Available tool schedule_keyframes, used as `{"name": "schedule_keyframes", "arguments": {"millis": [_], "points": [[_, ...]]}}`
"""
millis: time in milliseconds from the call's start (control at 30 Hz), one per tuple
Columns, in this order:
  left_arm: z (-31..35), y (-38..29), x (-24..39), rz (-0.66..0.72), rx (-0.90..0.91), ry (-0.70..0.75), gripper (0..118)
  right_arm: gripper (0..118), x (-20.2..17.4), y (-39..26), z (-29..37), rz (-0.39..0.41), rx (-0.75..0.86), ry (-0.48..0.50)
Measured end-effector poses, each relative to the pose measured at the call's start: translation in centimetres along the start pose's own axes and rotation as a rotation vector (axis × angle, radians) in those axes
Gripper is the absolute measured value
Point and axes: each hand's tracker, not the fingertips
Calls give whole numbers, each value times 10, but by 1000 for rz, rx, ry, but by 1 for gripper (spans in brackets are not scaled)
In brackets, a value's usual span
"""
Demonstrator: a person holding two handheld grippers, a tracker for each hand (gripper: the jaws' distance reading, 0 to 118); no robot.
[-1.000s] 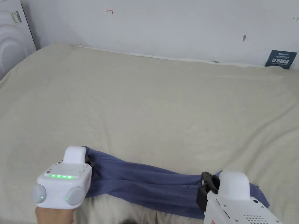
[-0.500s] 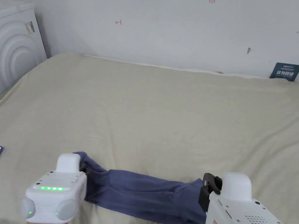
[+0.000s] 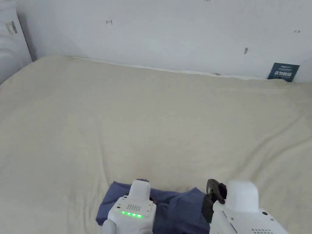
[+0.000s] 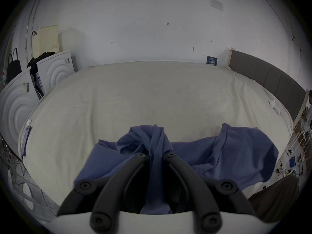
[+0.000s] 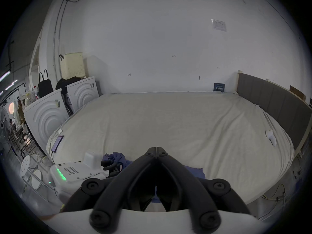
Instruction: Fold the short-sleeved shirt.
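The left gripper (image 4: 156,155), clamped on a bunched fold of the blue cotton short-sleeved shirt (image 4: 236,151), sits just left of the right gripper (image 5: 156,150), whose jaws meet empty above the shirt's other end.

The blue short-sleeved shirt (image 4: 228,153) is seen bunched and creased at the near edge of the bed (image 4: 152,94), one bunched fold raised.

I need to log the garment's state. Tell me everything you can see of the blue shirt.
The blue shirt, of soft thin fabric, lies bunched and creased at the near edge of the beige bed sheet. The left hand-held gripper pinches a gathered, twisted strand of it between shut jaws. The right hand-held gripper is shut too; whether it holds cloth is unclear.
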Motion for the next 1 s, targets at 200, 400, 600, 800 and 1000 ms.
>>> {"name": "schedule_keyframes", "arguments": {"millis": [200, 400, 600, 800, 1000], "points": [[32, -21, -24, 164, 165, -101, 117, 1, 23, -11, -1, -34, -33, -63], [102, -15, -66, 39, 304, 152, 118, 1, 23, -13, -7, -66, -33, -52], [76, -7, -89, 18, 142, 308, 0, 1, 9, -17, -3, -33, -33, -9], [20, -13, -62, -71, -3, 230, 0, 1, 11, -18, -3, -27, -37, -14], [-3, -20, 24, -245, 30, 166, 0, 1, 22, -21, -5, -35, -44, -38]]}}
